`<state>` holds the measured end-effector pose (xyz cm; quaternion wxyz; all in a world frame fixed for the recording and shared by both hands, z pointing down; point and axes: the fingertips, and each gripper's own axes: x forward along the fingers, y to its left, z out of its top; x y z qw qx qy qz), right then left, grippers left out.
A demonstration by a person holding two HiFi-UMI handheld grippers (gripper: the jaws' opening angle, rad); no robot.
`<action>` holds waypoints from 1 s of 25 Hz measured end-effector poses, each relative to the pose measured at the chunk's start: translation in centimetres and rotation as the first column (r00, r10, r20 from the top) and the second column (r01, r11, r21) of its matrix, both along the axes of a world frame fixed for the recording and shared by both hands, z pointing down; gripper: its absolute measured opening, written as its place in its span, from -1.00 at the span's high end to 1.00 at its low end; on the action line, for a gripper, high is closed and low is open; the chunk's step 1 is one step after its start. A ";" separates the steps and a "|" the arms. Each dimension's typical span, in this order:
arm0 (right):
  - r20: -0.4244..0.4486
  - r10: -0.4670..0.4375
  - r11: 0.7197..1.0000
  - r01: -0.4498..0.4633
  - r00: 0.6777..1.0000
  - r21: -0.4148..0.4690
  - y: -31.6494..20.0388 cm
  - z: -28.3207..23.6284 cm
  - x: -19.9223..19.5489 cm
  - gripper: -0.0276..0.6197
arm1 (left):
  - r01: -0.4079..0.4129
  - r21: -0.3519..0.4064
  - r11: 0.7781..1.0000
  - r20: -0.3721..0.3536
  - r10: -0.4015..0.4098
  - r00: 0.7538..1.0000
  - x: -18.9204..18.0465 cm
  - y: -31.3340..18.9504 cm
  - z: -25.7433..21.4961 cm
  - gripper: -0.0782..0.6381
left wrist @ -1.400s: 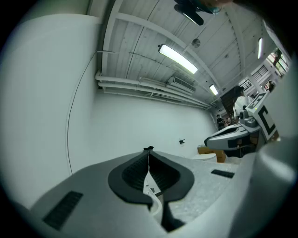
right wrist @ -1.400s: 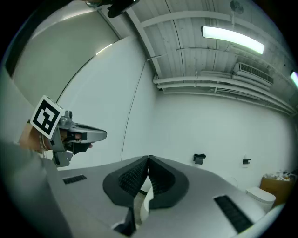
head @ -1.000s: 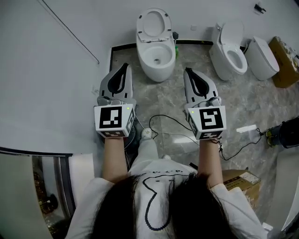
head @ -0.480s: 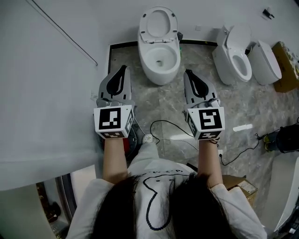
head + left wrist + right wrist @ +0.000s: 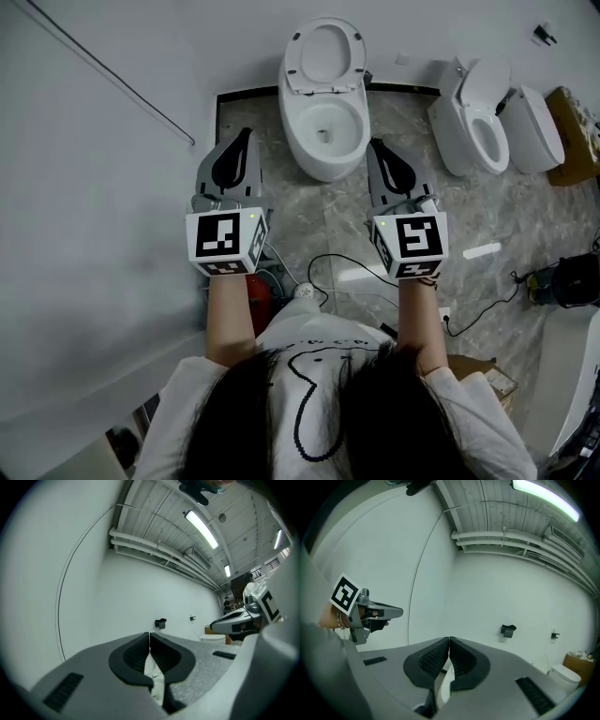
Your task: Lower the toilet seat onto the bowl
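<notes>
— Head view?
— The toilet seat (image 5: pixel 324 54) stands raised behind the bowl (image 5: pixel 323 165). The left tool (image 5: pixel 247 133) and right tool (image 5: pixel 373 142) flank the bowl (neither touches it).
— Left gripper view?
— Jaws together, nothing between them.
— Right gripper view?
— Closed too, empty.

Both arms are stretching straight out in front of the person, side by side with a clear gap between them. The left forearm (image 5: pixel 230 314) is running bare up into the left gripper (image 5: pixel 247 133), and the right forearm (image 5: pixel 419 317) is doing the same into the right gripper (image 5: pixel 374 143). The left cube (image 5: pixel 225 239) and the right cube (image 5: pixel 411 242) are sitting at the wrist ends, marker faces showing to the head camera. Both grippers are pointing forward, roughly level and pretty much parallel. The left one's jaws are pressing together at the tips with nothing between them. Same deal on the right: pads are meeting and nothing's pinched.
</notes>
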<state>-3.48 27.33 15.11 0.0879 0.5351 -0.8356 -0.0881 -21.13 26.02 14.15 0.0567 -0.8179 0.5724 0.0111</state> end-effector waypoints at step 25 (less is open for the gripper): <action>-0.033 0.017 1.000 -0.016 0.999 0.024 -8.1 0.1 -1.6 0.82 | -0.024 0.016 1.000 0.003 0.024 1.000 -2.1 -7.4 0.6 0.75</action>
